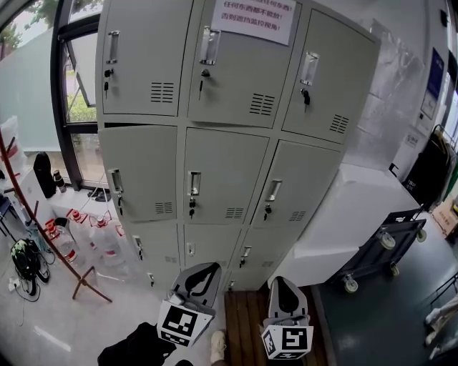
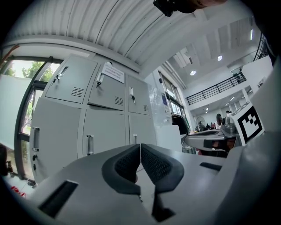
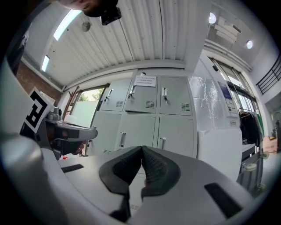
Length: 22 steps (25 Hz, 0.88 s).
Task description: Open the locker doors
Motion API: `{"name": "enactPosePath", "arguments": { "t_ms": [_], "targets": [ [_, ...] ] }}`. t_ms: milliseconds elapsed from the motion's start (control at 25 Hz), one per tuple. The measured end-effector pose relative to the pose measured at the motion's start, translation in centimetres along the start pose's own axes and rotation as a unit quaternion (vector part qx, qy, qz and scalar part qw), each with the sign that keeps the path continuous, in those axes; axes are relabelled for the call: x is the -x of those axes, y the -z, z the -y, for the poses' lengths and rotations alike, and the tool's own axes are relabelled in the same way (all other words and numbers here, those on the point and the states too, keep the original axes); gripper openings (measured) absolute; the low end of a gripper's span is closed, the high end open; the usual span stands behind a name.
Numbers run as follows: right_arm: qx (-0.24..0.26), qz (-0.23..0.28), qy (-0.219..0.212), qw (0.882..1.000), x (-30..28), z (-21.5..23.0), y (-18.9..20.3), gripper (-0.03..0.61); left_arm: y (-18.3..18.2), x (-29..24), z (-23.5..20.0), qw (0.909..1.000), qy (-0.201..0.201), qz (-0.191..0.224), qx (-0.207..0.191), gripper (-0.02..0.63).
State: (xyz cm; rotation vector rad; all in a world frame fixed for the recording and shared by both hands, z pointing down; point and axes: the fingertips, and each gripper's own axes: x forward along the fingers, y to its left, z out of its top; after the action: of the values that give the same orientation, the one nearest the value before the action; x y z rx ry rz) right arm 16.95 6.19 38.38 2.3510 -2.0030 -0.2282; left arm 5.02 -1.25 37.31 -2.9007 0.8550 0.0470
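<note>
Locker doors (image 1: 222, 175) are untouched by either tool. My left gripper (image 2: 140, 146) has its jaws pressed together with nothing between them. My right gripper (image 3: 142, 148) is the same, pads meeting and empty. Both point level, side by side low in the head view, well apart from the grey cabinet ahead. Its doors run in 3 columns, with handles (image 1: 194, 182) on them and keys (image 1: 192, 209) hanging in several locks. A paper notice (image 1: 252, 18) is stuck across the top row. Left of the cabinet I see a red coat stand (image 1: 44, 225) and water bottles (image 1: 107, 243). On the right is a wheeled cart (image 1: 379, 246).
</note>
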Motion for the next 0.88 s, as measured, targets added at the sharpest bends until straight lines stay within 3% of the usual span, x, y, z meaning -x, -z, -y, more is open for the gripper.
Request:
{"name": "enactPosePath", "arguments": {
  "t_ms": [880],
  "targets": [
    [-0.022,-0.015,-0.062,0.998,-21.2,10.0,4.6,0.017,3.4,-20.4,-7.2,0.9978,-0.054,-0.039,0.005,0.025]
  ]
}}
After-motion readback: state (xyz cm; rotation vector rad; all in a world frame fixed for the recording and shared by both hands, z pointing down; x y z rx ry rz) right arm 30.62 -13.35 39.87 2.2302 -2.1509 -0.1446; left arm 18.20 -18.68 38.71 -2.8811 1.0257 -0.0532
